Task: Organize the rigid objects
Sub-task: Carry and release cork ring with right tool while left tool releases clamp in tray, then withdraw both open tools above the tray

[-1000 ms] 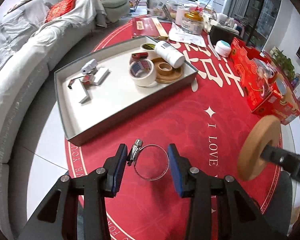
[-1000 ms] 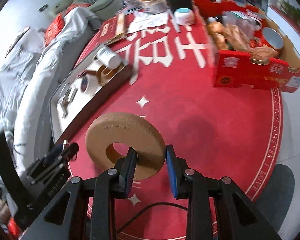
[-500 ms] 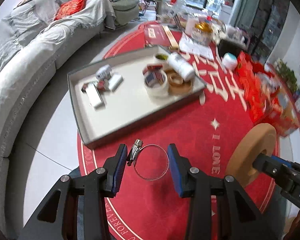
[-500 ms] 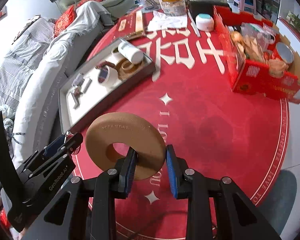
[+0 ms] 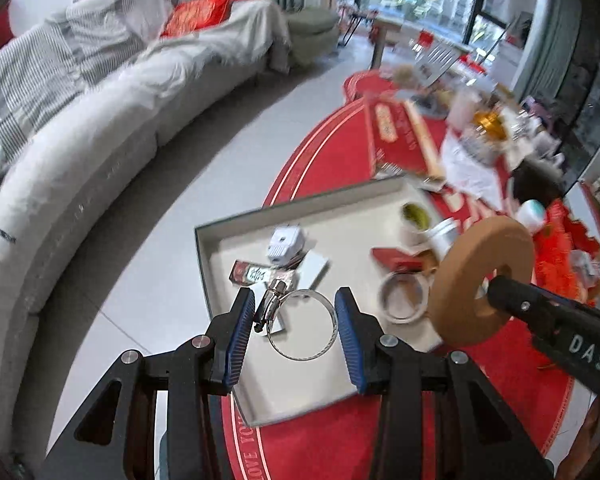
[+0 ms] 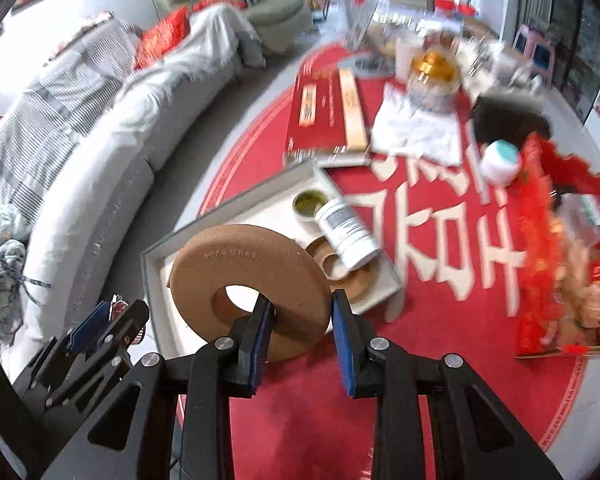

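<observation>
Left gripper [image 5: 296, 334] clamps hose clamp [image 5: 302, 325] – right gripper [image 6: 301, 338] grips ring [image 6: 249, 288] (over tray [image 5: 260, 380]).

"DAS" in white — on the right gripper [image 5: 496, 284] body. "LOVE YOU" — along the red cloth's [image 5: 300, 444] rim. Embossed lettering on the ring [image 6: 236, 258] unreadable.

Steel hose clamp [image 5: 300, 324] is held upright between left tongs [image 5: 296, 336]; tan ring disc [image 6: 248, 290] is pinched by right tongs [image 6: 300, 340], both above grey tray [image 5: 380, 196].
</observation>
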A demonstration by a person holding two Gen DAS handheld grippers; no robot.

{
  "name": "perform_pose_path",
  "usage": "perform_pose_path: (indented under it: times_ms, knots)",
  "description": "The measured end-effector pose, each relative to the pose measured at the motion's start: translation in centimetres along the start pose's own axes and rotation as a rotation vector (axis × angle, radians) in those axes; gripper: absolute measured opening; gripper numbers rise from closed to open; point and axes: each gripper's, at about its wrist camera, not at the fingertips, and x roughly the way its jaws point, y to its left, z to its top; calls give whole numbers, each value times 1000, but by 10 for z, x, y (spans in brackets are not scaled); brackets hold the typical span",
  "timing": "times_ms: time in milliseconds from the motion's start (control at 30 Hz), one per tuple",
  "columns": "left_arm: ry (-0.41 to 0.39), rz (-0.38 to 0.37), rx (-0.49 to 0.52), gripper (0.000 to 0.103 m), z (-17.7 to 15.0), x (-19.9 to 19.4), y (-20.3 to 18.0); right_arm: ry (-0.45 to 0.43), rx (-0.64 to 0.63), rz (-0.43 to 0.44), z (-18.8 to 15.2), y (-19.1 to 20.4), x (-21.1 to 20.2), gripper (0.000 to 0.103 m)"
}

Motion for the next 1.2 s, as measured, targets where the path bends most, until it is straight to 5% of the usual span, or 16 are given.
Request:
perform_pose_path:
  times_ms: [100, 200, 267, 300, 333, 400, 533, 733, 1200]
  knots:
    - [53, -14, -12, 46, 0, 29, 1, 52, -7, -13, 6, 8, 32, 31]
    - [75, -18, 10, 82, -3, 46, -2, 84, -19, -16, 13, 13, 59, 31]
    - [55, -4, 40, 89, -5, 49, -3, 132, -48, 15, 18, 16, 74, 55]
    - [46, 0, 48, 90, -6, 47, -4, 144, -62, 14, 19, 18, 77, 87]
    - [33, 4, 55, 91, -6, 47, -4, 124, -72, 2, 19, 18, 75, 97]
    - [27, 52, 69, 91, -5, 48, -4, 29, -97, -30, 17, 19, 60, 97]
    - [68, 224, 106, 91, -5, 50, -6, 9, -111, -41, 17, 17, 44, 97]
    - [127, 93, -5, 91, -7, 49, 10, 39, -90, -31, 20, 16, 33, 97]
    - [150, 77, -35, 92, -5, 49, 16, 87, -85, 6, 17, 23, 38, 103]
